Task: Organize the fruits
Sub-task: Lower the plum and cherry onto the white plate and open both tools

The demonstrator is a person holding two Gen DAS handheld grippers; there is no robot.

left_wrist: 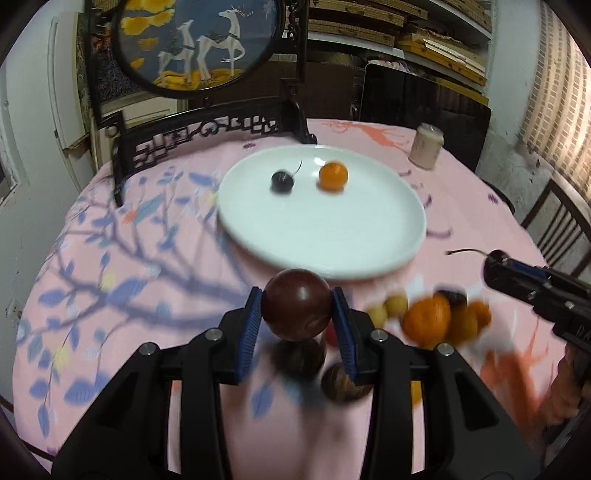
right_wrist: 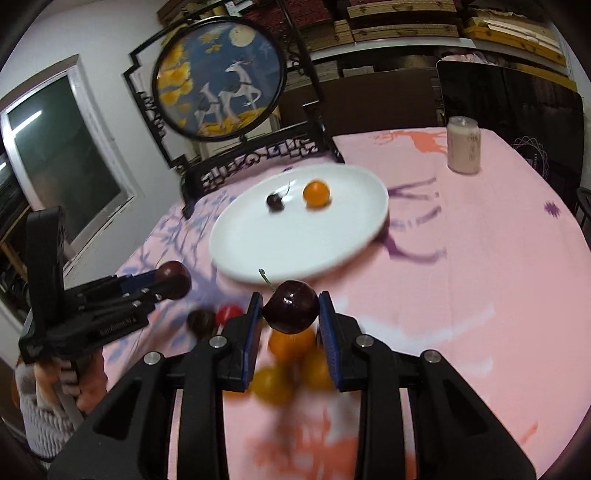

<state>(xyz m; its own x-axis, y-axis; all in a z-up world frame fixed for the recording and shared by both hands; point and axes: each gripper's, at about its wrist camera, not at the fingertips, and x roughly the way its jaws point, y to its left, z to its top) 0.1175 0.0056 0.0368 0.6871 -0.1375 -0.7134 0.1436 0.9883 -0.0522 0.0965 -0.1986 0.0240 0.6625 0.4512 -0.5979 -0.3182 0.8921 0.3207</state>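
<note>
A lived-in home dining corner: a round table under a pink deer-print tablecloth point(left_wrist: 147, 258), with a carved dark wooden screen holding a round deer painting point(left_wrist: 195, 40) standing beyond the tongs. Shelves stacked with flat boxes point(right_wrist: 406, 26) line the far wall, and a window point(right_wrist: 62, 155) is off to the left.

A pale can point(right_wrist: 464, 144) stood on the pink patterned tablecloth point(right_wrist: 480, 258). Left of the can, a round deer screen point(right_wrist: 221, 79) in a dark carved stand point(right_wrist: 258, 155) stood at the table's far edge.
</note>
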